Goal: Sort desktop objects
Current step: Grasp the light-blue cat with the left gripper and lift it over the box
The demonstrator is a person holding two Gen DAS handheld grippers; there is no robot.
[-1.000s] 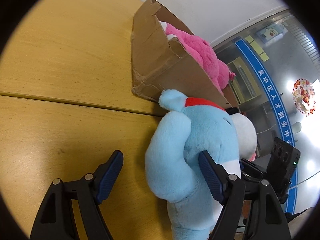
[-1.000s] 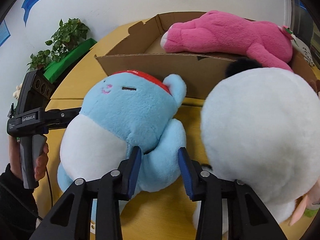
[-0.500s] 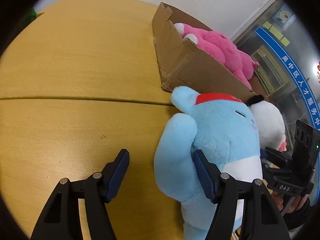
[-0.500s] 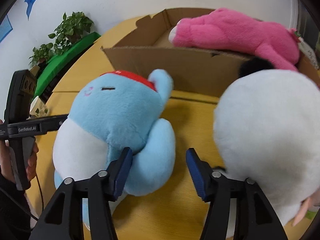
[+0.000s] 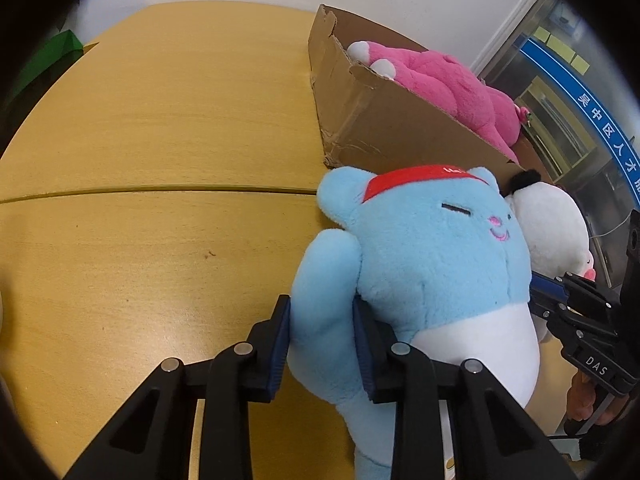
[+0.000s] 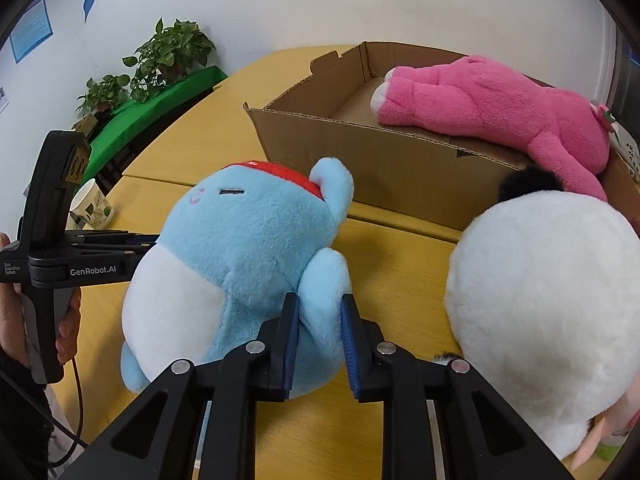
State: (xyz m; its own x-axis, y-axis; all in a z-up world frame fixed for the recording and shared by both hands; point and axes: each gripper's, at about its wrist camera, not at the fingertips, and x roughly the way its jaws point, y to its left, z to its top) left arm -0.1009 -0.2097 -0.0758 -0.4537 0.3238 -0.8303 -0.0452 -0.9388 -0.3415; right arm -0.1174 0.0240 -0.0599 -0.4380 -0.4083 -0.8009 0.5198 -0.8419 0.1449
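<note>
Behind on the yellow wooden table [image 5: 160,128] stood the open cardboard box [image 6: 384,160]; the light-blue plush toy with a red headband [image 5: 432,248] sat just before it, left gripper [image 5: 322,342] and right gripper [image 6: 318,330] each closing on one arm.

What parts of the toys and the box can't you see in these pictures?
- Big white fluffy plush toy: face hidden in the right wrist view, turned away and cut by the edge.
- Fuzzy pink plush toy: its lower side is hidden in the left wrist view by the brown cardboard box wall.
- Light blue plush cat with red headband: feet cut off at the bottom edge, left wrist view.
</note>
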